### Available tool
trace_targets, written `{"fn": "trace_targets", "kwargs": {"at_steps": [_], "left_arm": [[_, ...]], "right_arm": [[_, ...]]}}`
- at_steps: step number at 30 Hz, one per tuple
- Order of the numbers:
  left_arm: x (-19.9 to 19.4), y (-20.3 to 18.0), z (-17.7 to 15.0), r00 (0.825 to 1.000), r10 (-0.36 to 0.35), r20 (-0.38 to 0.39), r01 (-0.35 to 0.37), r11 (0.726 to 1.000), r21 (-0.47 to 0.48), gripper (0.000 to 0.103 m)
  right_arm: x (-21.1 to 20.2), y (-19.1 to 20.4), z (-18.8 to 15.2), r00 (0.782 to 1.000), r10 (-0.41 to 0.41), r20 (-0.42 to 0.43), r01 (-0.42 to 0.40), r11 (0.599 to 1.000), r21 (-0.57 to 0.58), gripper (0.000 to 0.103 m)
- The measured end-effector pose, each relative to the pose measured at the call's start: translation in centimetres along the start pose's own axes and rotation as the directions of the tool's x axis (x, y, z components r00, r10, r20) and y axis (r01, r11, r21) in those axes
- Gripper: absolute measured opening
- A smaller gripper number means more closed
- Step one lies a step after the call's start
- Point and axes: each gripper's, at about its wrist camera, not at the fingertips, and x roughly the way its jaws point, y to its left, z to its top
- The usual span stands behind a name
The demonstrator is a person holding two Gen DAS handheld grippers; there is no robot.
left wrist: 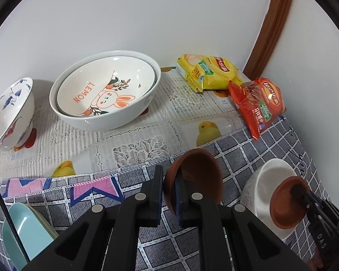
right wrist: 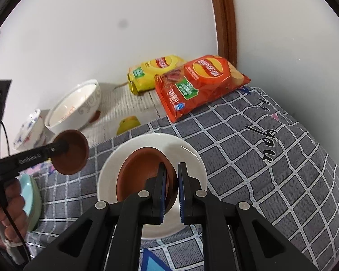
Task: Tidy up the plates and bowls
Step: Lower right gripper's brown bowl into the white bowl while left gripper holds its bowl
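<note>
My left gripper point(left wrist: 169, 178) is shut on the rim of a small brown dish point(left wrist: 198, 176) and holds it tilted above the checked cloth; it also shows in the right wrist view point(right wrist: 72, 155). My right gripper point(right wrist: 170, 176) is shut on the rim of a second brown dish point(right wrist: 142, 171), held over a white plate point(right wrist: 192, 155). In the left wrist view that dish point(left wrist: 284, 203) and plate point(left wrist: 269, 178) are at the lower right. A lemon-rabbit bowl nested in a larger white bowl point(left wrist: 104, 90) and a blue-patterned bowl point(left wrist: 11, 113) stand at the back left.
A yellow chip bag point(left wrist: 205, 72) and a red chip bag point(left wrist: 257, 106) lie at the back by the wall and a wooden frame point(left wrist: 273, 22). Stacked light blue-green plates point(left wrist: 27, 230) sit at the near left. The grey checked cloth point(right wrist: 271, 158) covers the near table.
</note>
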Motion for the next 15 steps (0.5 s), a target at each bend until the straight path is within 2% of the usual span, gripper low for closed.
{"fn": "trace_targets", "kwargs": {"at_steps": [6, 10, 15], "left_arm": [[0.4, -0.4, -0.1, 1.0, -0.009, -0.013, 0.009, 1.0, 0.01, 0.009], [0.5, -0.4, -0.1, 1.0, -0.008, -0.017, 0.008, 1.0, 0.01, 0.009], [0.5, -0.4, -0.1, 1.0, -0.009, -0.018, 0.009, 1.0, 0.007, 0.009]], "right_arm": [[1.8, 0.8, 0.2, 0.997, -0.066, -0.051, 0.063, 0.997, -0.048, 0.01], [2.3, 0.9, 0.1, 0.996, -0.061, -0.064, 0.057, 0.997, -0.057, 0.01], [2.6, 1.4, 0.1, 0.993, -0.092, -0.069, 0.086, 0.993, -0.079, 0.01]]}}
